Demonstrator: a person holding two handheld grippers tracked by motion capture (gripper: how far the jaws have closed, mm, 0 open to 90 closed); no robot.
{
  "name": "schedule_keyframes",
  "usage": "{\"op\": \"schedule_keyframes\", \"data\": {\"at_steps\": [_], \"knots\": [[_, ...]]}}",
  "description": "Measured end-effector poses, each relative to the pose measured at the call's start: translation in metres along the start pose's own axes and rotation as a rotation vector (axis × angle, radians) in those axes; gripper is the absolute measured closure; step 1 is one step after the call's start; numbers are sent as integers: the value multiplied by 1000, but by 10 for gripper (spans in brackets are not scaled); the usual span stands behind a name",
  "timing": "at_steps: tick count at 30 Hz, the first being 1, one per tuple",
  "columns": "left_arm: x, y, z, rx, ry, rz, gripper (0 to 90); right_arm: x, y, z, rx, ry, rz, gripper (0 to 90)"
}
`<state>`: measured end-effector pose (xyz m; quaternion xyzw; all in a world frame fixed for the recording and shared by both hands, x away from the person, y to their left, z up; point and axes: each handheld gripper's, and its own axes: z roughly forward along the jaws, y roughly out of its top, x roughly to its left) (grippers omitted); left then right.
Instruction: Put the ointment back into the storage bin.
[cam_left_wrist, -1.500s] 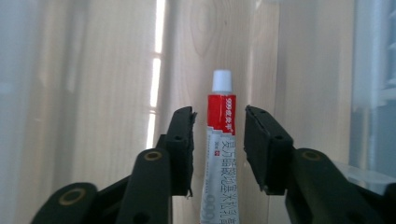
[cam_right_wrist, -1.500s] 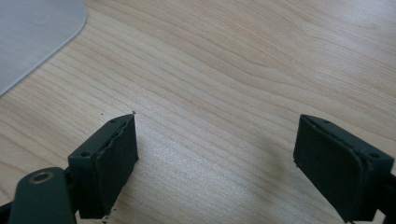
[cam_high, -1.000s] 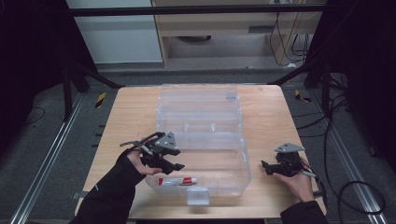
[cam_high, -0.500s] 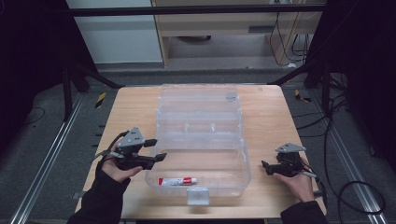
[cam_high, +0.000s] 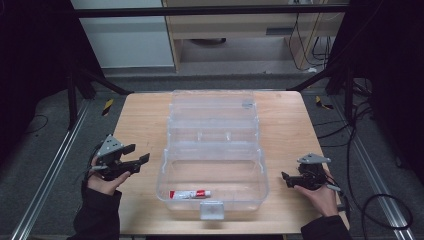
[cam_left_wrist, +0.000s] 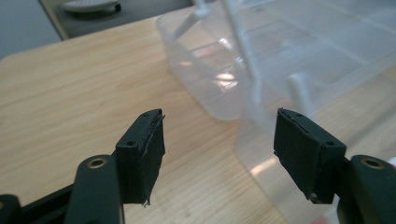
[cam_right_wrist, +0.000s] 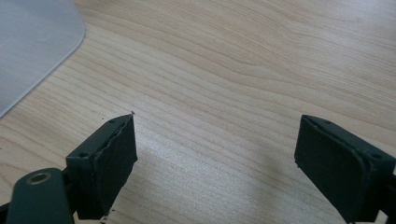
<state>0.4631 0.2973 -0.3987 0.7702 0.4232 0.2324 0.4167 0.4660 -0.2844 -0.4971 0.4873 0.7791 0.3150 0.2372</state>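
Observation:
A clear plastic organiser box (cam_high: 215, 145) stands open in the middle of the wooden table (cam_high: 140, 120), its tiers stepped back toward the far side. A red and white tube (cam_high: 189, 193) lies in its near bottom compartment. My left gripper (cam_high: 137, 156) hovers open just left of the box, nothing between its jaws; the box's corner (cam_left_wrist: 261, 93) shows past them in the left gripper view. My right gripper (cam_high: 286, 178) rests open low over the table to the right of the box, over bare wood (cam_right_wrist: 219, 93), with the box's edge (cam_right_wrist: 32, 42) at upper left.
A white latch (cam_high: 212, 210) sticks out from the box's near wall. The table's near edge runs just below both hands. Dark frame legs, cables and floor rails surround the table; a cabinet stands beyond the far edge.
My left gripper has pulled out of the box's near compartment and moved left, clear of the box. The tube stays in the box. The right gripper has not moved.

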Motion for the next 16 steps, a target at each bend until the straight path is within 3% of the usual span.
{"op": "schedule_keyframes", "data": {"at_steps": [12,16], "knots": [[30,-41,16,84,134,-103,353,-1,-2,-3,-10,-2,15,127],[35,-50,21,117,154,-118,354,-1,-2,-4,-13,-5,14,124]]}}
